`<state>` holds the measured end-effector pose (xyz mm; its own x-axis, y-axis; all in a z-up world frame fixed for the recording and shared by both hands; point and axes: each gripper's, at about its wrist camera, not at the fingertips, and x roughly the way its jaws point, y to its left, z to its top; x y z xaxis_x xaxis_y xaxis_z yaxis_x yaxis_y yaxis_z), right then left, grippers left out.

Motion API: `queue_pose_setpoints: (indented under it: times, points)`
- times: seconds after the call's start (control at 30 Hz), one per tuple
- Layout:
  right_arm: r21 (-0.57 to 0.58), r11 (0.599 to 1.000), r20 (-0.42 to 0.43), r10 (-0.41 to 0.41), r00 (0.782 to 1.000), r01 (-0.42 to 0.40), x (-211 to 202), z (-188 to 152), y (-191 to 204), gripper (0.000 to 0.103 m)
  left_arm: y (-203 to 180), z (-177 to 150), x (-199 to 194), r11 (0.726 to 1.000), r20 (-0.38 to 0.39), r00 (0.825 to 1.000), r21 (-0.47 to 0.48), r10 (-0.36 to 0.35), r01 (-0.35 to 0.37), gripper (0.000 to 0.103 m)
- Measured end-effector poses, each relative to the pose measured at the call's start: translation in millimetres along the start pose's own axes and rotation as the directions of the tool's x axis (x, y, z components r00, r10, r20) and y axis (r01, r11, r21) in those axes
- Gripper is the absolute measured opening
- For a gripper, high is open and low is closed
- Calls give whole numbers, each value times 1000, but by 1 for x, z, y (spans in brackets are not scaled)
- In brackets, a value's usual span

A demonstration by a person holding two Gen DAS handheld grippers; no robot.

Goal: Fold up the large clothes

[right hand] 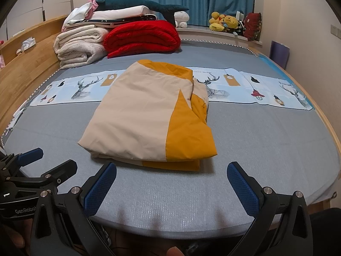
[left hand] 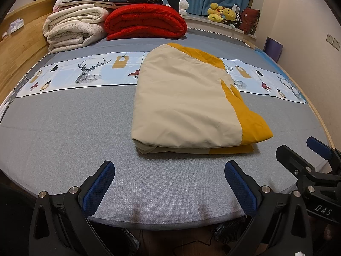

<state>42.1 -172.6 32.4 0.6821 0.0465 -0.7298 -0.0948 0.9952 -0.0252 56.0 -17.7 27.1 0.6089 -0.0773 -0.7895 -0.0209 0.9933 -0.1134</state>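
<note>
On bed [left hand: 64,149]: one folded garment [left hand: 185,106].

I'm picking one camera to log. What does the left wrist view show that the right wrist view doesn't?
Only the left wrist view: the right gripper at its right edge. Only the right wrist view: the left gripper at its left edge and white cabinet doors. Both: the folded cloth on the bed, the red quilt, open jaws holding nothing.

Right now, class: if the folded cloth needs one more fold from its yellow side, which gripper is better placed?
Probably the right gripper. It is open and faces the yellow edge of the folded cloth; the left gripper, also open, faces the cream side. Neither touches the cloth.
</note>
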Motion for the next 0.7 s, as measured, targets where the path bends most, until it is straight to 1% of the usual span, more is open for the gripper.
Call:
queue_pose_setpoints:
  times: [0.7]
  points:
    - [0,1000,0,0,1000,0,0,0,2,103,-2,-3,4,1000,-4,1000,-2,4,-4,102]
